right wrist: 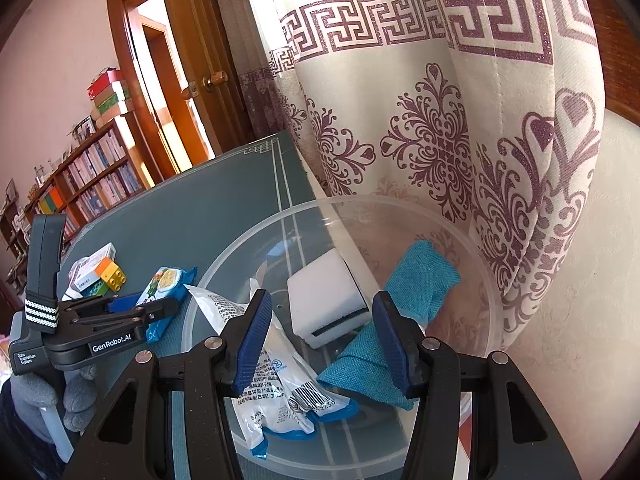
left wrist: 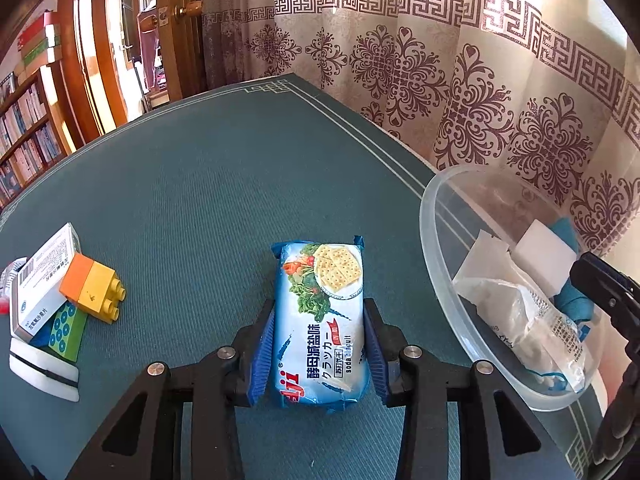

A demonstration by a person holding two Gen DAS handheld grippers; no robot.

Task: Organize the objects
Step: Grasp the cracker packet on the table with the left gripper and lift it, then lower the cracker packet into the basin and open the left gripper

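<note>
A blue soda-cracker packet (left wrist: 324,272) lies on the teal table (left wrist: 200,200). My left gripper (left wrist: 319,320) straddles its near half, and both blue pads press its long sides. The right wrist view shows the same packet (right wrist: 164,280) under the left gripper (right wrist: 166,306). My right gripper (right wrist: 322,296) hangs open over a clear plastic bowl (right wrist: 400,200) without touching anything. In the bowl lie a white sponge block (right wrist: 324,288), a folded blue cloth (right wrist: 424,276) and a white plastic pouch (right wrist: 272,376).
At the table's left sits a pile: a white medicine box (left wrist: 44,276), an orange-and-yellow toy brick (left wrist: 94,286), a green brick (left wrist: 66,330) and a white sponge (left wrist: 40,364). A patterned curtain (left wrist: 440,80) hangs close behind the bowl (left wrist: 430,216).
</note>
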